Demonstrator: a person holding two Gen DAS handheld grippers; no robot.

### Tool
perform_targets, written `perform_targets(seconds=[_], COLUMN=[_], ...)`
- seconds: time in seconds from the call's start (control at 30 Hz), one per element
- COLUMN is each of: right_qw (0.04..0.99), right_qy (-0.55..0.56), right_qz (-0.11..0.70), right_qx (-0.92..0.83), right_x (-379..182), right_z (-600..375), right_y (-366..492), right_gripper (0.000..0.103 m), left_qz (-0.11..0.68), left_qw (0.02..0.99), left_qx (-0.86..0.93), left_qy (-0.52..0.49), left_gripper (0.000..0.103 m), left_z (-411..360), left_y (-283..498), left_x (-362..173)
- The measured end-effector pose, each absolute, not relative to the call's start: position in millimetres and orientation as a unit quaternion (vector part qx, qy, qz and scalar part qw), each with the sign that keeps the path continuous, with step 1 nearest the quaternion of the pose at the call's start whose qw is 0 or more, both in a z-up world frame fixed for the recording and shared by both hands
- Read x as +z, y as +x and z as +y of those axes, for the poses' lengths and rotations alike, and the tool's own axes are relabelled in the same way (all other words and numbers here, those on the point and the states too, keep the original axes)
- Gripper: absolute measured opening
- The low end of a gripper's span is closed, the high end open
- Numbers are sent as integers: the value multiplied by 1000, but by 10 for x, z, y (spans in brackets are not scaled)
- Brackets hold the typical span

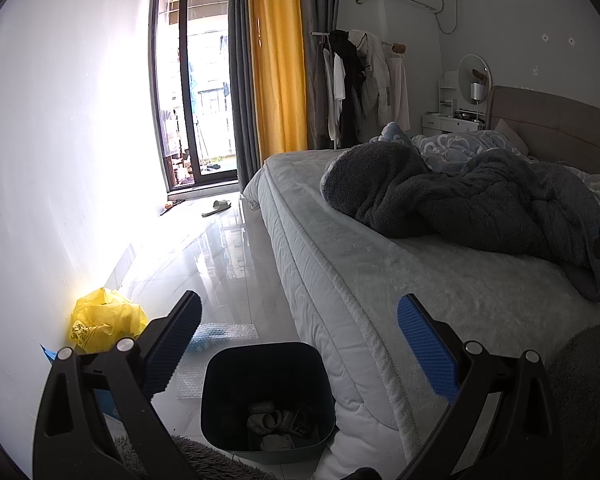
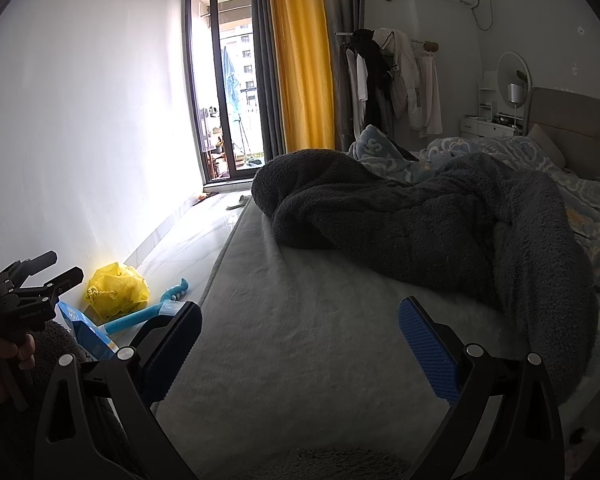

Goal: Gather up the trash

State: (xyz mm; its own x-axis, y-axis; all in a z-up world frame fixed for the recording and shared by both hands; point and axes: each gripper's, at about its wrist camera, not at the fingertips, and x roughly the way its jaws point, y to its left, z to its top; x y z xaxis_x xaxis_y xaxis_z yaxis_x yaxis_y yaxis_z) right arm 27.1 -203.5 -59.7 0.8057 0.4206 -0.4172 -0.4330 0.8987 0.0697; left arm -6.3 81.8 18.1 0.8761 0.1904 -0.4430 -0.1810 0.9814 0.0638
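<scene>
A dark trash bin [image 1: 220, 412] stands on the floor beside the bed, with crumpled scraps inside. My left gripper [image 1: 300, 352] is open and empty, held above the bin. A crumpled yellow plastic bag [image 1: 104, 320] lies by the wall, with bubble wrap [image 1: 220, 334] and a blue box [image 1: 108, 402] near it. In the right wrist view the yellow bag [image 2: 116, 286], the blue box [image 2: 86, 334] and a blue foam tube [image 2: 140, 316] lie on the floor at left. My right gripper [image 2: 300, 352] is open and empty over the mattress [image 2: 300, 320]. The left gripper [image 2: 40, 276] shows at far left.
A grey fleece blanket [image 1: 480, 200] and a blue patterned quilt [image 2: 500, 148] lie heaped on the bed. A slipper [image 1: 217, 207] lies on the glossy tile floor [image 1: 220, 256] near the balcony door. A clothes rack [image 1: 360, 88] and a dresser stand at the back.
</scene>
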Motion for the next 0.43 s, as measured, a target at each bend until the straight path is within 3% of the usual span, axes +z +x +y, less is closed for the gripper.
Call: perform_targets(seconds=[0.43], right_qw=[950], right_qy=[-14], right_qz=[216], right_qx=[225], right_x=[-597], right_z=[-2038], right_y=[273], right_gripper=[100], left_qz=[232], left_qw=[969], left_qx=[89], left_qy=[11], left_gripper=[100], left_z=[795], left_y=[-88], left_x=[106])
